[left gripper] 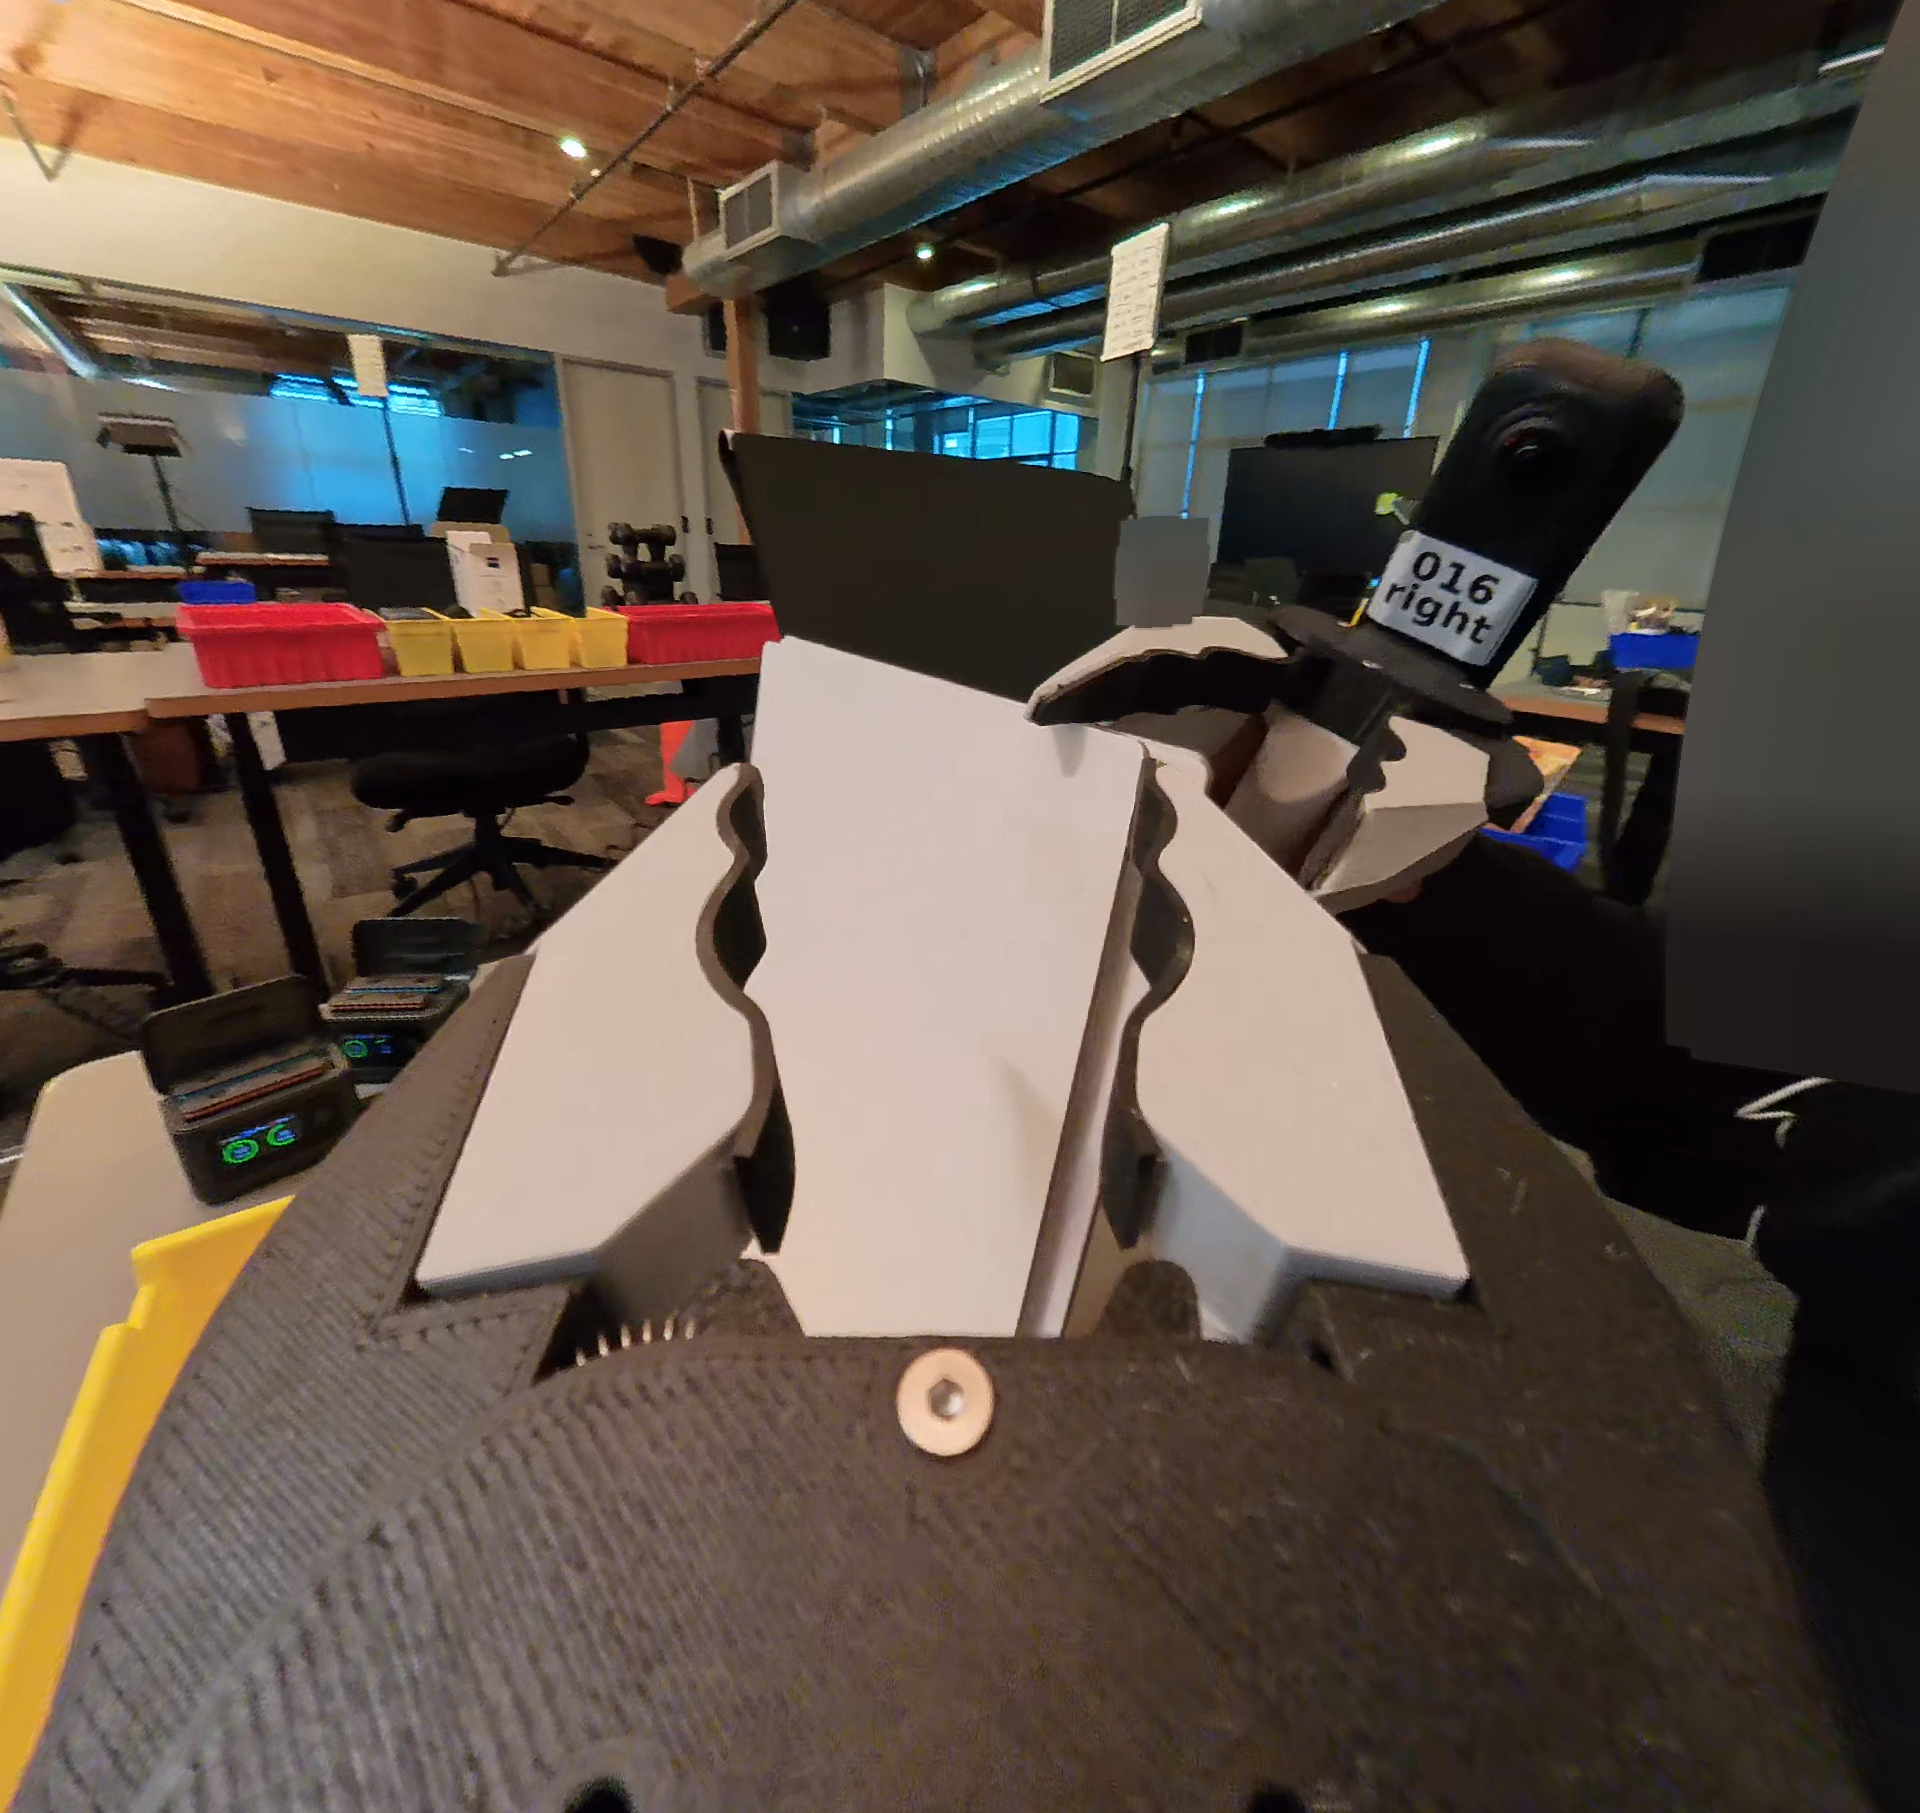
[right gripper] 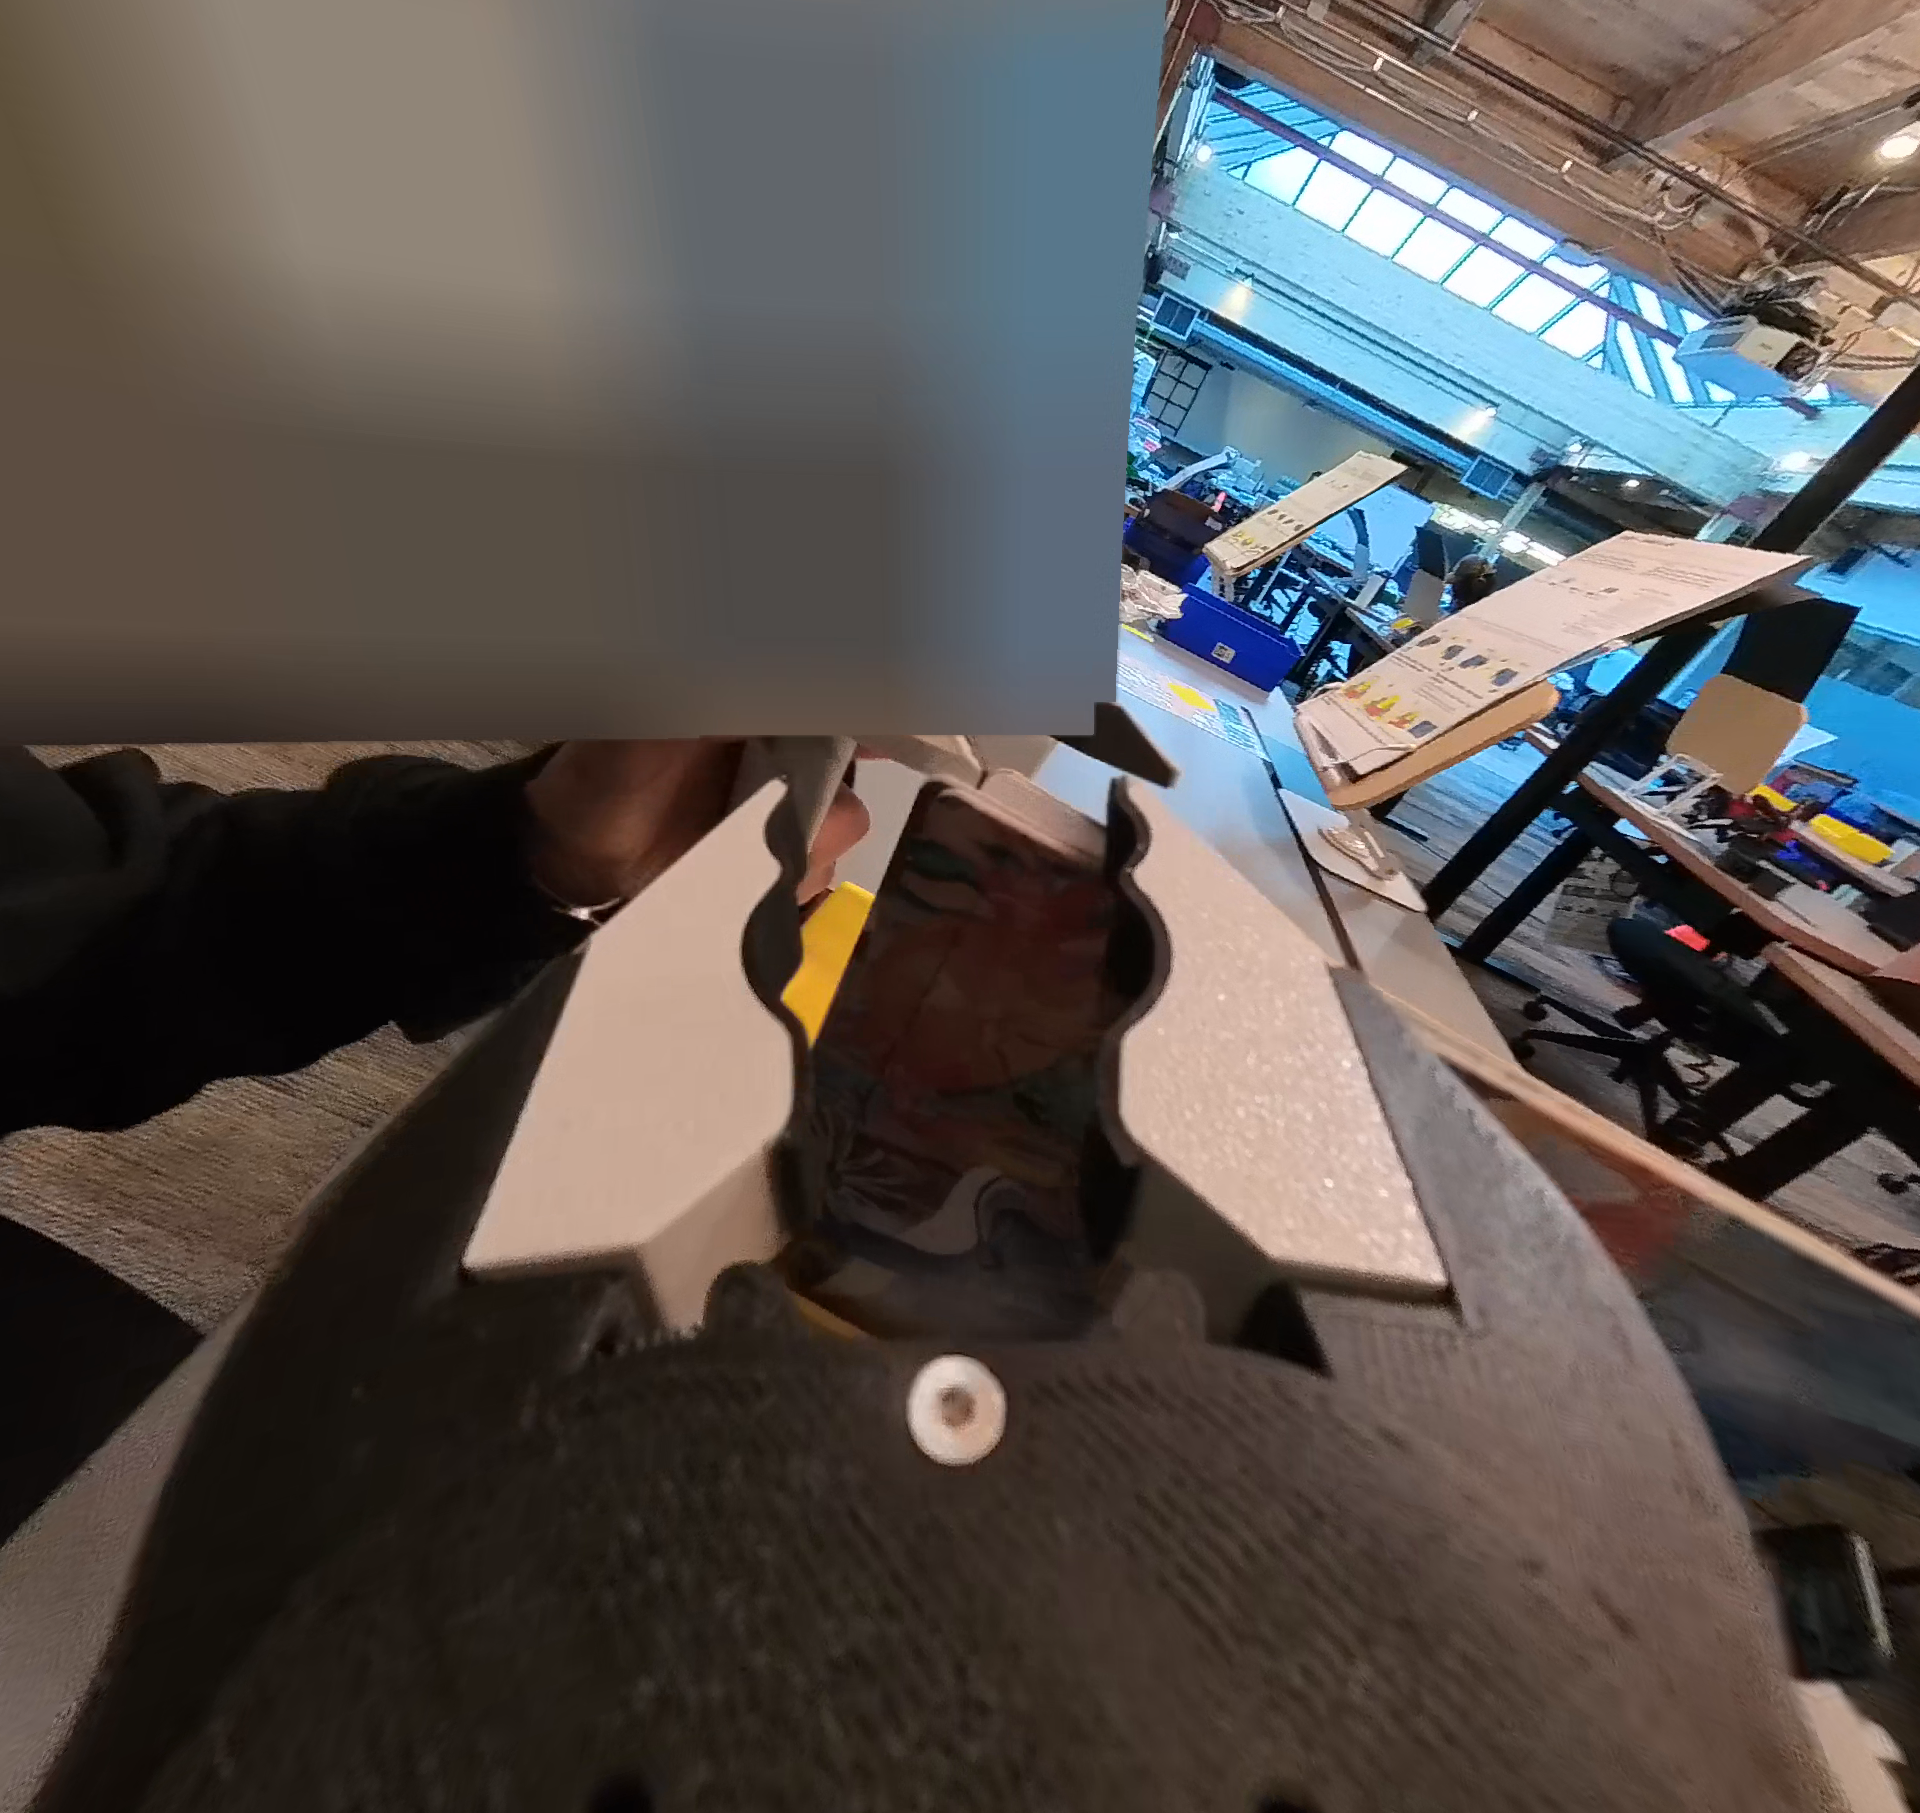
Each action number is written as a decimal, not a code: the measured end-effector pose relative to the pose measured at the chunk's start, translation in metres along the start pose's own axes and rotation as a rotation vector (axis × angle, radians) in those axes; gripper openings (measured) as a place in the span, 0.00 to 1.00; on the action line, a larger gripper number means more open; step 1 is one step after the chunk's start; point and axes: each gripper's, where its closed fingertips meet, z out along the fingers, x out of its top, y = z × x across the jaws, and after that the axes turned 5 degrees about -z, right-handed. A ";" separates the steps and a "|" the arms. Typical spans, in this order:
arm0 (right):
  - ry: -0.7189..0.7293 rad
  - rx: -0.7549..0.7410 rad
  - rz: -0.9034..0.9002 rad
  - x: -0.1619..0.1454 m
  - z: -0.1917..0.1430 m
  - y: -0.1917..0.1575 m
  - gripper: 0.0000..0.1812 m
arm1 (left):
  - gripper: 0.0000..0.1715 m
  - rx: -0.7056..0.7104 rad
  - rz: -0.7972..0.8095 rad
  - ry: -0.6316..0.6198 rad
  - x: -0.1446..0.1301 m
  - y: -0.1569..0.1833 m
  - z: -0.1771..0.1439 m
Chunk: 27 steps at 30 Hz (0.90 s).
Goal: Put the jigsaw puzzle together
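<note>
A flat puzzle box is held up in the air. Its plain pale side (left gripper: 935, 984) faces the left wrist view and its colourful printed side (right gripper: 977, 1015) faces the right wrist view. My left gripper (left gripper: 951, 787) is shut on the box across its width. My right gripper (left gripper: 1164, 735) comes in from the far right, one fingertip at the box's top right corner. In its own view my right gripper (right gripper: 951, 818) straddles the box end, jaws apart, with a gap on the left side. The left gripper's fingers (right gripper: 816, 787) and a hand (right gripper: 623, 818) show beyond.
A long table with red bins (left gripper: 281, 641) and yellow bins (left gripper: 509, 641) stands at the back left, with an office chair (left gripper: 468, 776) under it. Black charger cases (left gripper: 249, 1109) sit near left. A clipboard on a stand (right gripper: 1507, 683) rises right of the grey table (right gripper: 1226, 797).
</note>
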 end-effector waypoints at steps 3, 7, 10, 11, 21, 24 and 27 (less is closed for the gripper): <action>-0.015 -0.016 -0.029 -0.001 0.000 0.002 0.31 | 0.40 0.040 0.035 0.004 0.002 -0.001 0.000; -0.026 -0.025 -0.042 -0.001 -0.001 0.003 0.32 | 0.40 0.090 0.087 0.001 0.004 -0.001 0.000; -0.029 -0.030 -0.047 -0.002 -0.003 0.001 0.33 | 0.39 0.115 0.105 -0.004 0.004 0.000 0.000; -0.035 -0.028 -0.051 -0.003 -0.004 0.000 0.32 | 0.28 0.156 0.113 -0.010 0.003 -0.006 -0.002; -0.035 -0.037 -0.057 -0.006 -0.007 -0.001 0.33 | 0.37 -0.024 -0.012 0.027 0.005 0.016 -0.003; -0.034 -0.030 -0.055 -0.006 -0.005 -0.002 0.34 | 0.44 -0.129 -0.102 0.021 0.007 0.028 -0.005; -0.033 -0.029 -0.057 -0.006 -0.003 -0.001 0.35 | 0.47 -0.110 -0.095 -0.059 -0.006 0.027 -0.001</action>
